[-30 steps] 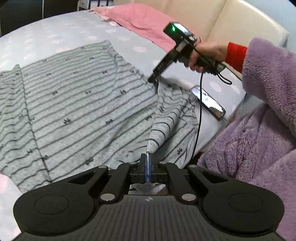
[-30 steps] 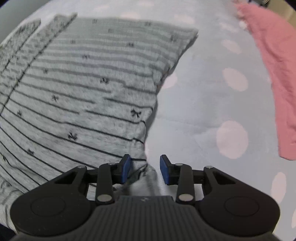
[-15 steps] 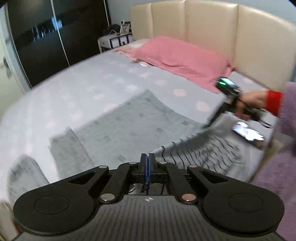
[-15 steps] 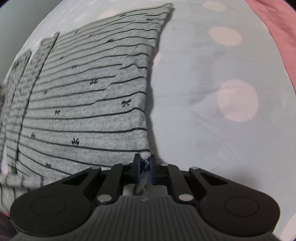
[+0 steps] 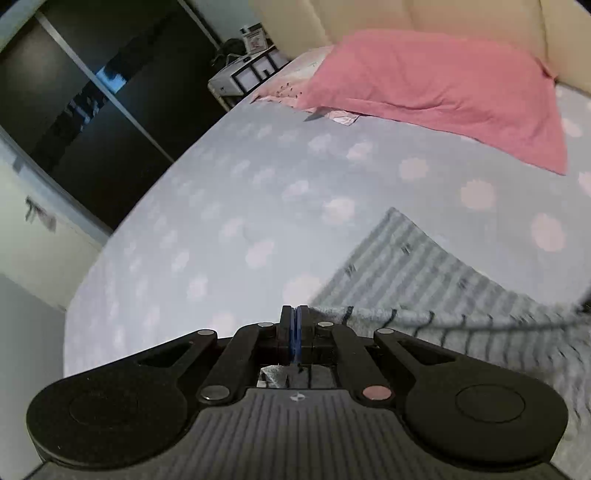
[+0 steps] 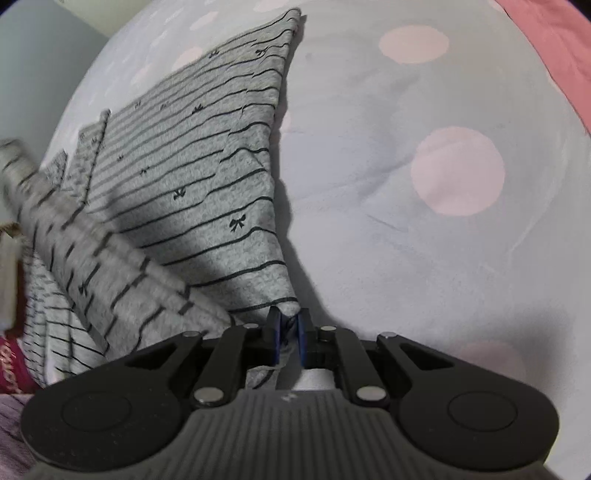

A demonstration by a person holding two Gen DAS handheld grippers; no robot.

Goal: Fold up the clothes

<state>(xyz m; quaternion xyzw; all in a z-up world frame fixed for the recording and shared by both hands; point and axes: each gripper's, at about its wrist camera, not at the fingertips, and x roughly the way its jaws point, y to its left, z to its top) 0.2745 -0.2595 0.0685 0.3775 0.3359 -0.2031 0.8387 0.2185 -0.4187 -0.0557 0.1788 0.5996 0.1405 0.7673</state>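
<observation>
A pale blue bedspread (image 5: 229, 206) with soft pink spots covers the bed, and the grey striped shirt (image 6: 207, 192) lies on it. A pink pillow (image 5: 436, 85) rests against the cream headboard (image 5: 443, 18). Only the left view shows the room: a dark wardrobe (image 5: 92, 110) and a small white bedside unit (image 5: 247, 72). Only the right view shows the shirt's bow print and a lifted, blurred fold crossing its left side. The left gripper (image 5: 296, 325) is clamped on the shirt's edge. The right gripper (image 6: 288, 328), whose jaws have just been closing, pinches the shirt's near corner.
</observation>
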